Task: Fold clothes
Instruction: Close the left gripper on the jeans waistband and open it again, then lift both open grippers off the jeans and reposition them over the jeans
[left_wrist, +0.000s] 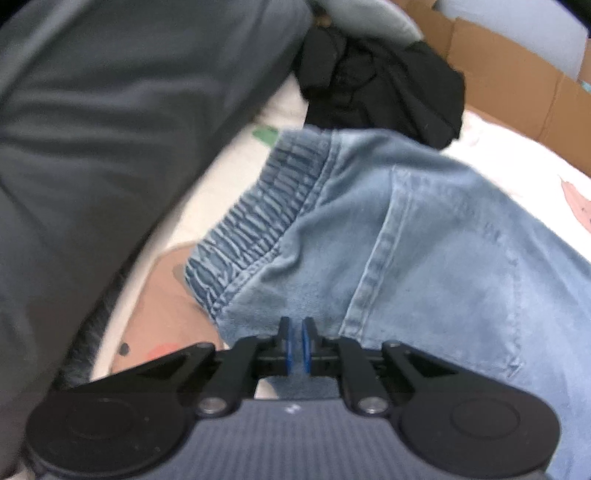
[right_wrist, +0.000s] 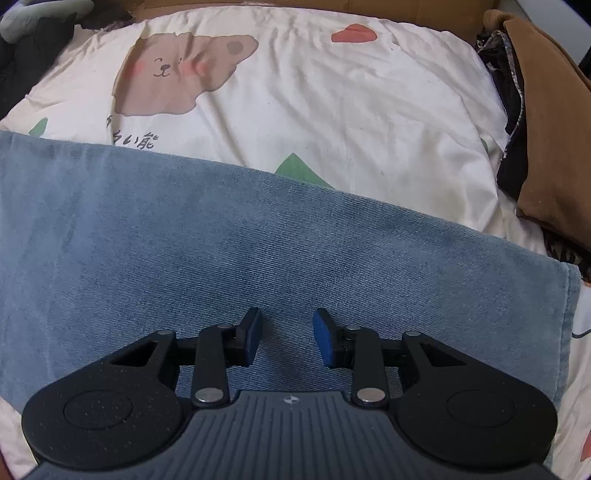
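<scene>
- While the jeans (left_wrist: 424, 236) lie flat across the printed bedsheet (right_wrist: 332, 103), I judge this to be the start of a fold, with the waist end being taken up.
- My left gripper (left_wrist: 295, 345) has its blue pads nearly pressed together just below the elastic waistband (left_wrist: 258, 218); denim seems caught in the thin gap, though blur keeps me from being sure how much cloth it has.
- My right gripper (right_wrist: 286, 341) hangs over the plain denim of the leg (right_wrist: 258, 240) with its jaws spread, pinching nothing.
- Next, I think the right side needs a hold on an edge matching the left one, so both ends can lift together and the fold lands even.
- A black garment (left_wrist: 380, 85) sits bunched beyond the waistband, and a brown garment (right_wrist: 546, 147) is piled at the sheet's far right; both are clear of the jeans.
- Hard to read: the dark grey cloth (left_wrist: 92, 147) filling the left view's side, which could be a person's clothing or another garment.
- Cut off: the rest of the jeans, under both tools, and the cardboard box (left_wrist: 517, 81) behind.
</scene>
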